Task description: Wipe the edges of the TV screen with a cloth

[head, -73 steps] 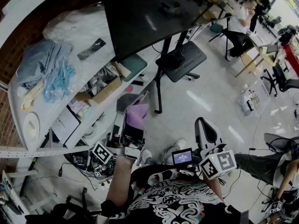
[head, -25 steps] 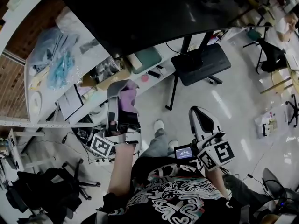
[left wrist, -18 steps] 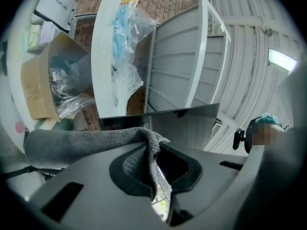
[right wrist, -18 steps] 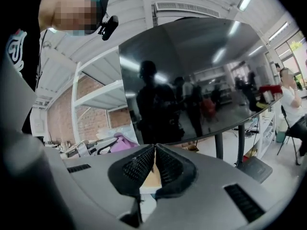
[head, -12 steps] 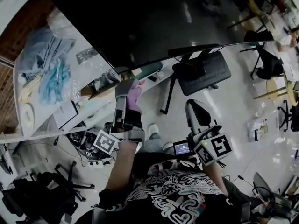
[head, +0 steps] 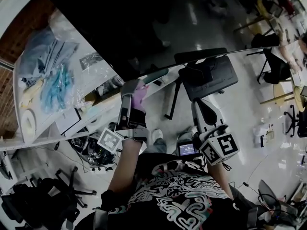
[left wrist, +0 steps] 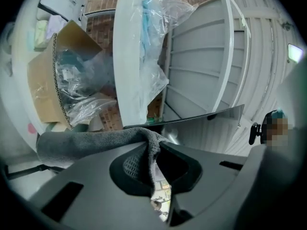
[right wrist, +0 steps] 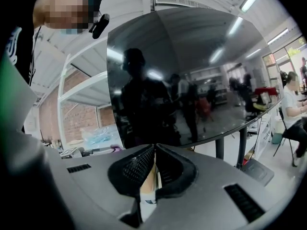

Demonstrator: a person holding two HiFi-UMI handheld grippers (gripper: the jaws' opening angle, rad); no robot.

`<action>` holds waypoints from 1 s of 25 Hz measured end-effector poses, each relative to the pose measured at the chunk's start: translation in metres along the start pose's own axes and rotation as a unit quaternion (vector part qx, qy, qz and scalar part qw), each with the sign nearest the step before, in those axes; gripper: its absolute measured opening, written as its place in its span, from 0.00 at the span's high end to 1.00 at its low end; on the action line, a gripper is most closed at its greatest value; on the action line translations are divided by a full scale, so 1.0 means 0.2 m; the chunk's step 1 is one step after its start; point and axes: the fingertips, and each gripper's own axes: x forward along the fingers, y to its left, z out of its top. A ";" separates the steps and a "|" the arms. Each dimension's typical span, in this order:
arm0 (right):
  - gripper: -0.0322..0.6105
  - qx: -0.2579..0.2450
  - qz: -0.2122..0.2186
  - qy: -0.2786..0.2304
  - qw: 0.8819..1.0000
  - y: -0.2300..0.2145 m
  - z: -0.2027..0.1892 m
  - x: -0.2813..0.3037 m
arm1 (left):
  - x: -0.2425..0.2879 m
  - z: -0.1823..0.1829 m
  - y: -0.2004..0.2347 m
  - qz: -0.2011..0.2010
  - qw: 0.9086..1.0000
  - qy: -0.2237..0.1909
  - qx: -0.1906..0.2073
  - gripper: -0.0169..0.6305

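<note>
— Two grippers up; busy with what?
— With the left gripper (head: 130, 91), clamping cloth (head: 139, 97): fold pinched between jaws, rest draped over one. With the right gripper (head: 202, 110), nothing: jaws together, empty, held low, well apart from TV (head: 144, 28).
— Anything changed lately?
— Plenty. Seconds ago, cloth carried low, well under the screen; now lifted right up to the bottom edge, near its left corner. Just beside that edge; touching or not, hard to tell.
— Meaning what for the wipe?
— Approach probably finished, wiping seemingly about to begin. Likely next: pressing cloth onto the rim, then sliding along. No edge visibly wiped yet.
</note>
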 end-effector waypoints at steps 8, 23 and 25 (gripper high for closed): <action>0.90 -0.008 0.004 -0.005 1.000 -0.05 0.01 0.02 | 0.05 0.01 0.04 0.007 1.000 -0.002 0.010 0.91; 0.90 -0.004 -0.012 -0.014 1.000 -0.16 0.01 -0.03 | 0.16 0.05 0.14 0.025 0.999 -0.006 0.023 0.91; 0.90 -0.007 -0.012 -0.015 1.000 -0.17 0.02 -0.02 | 0.16 0.05 0.14 0.028 0.999 -0.005 0.026 0.91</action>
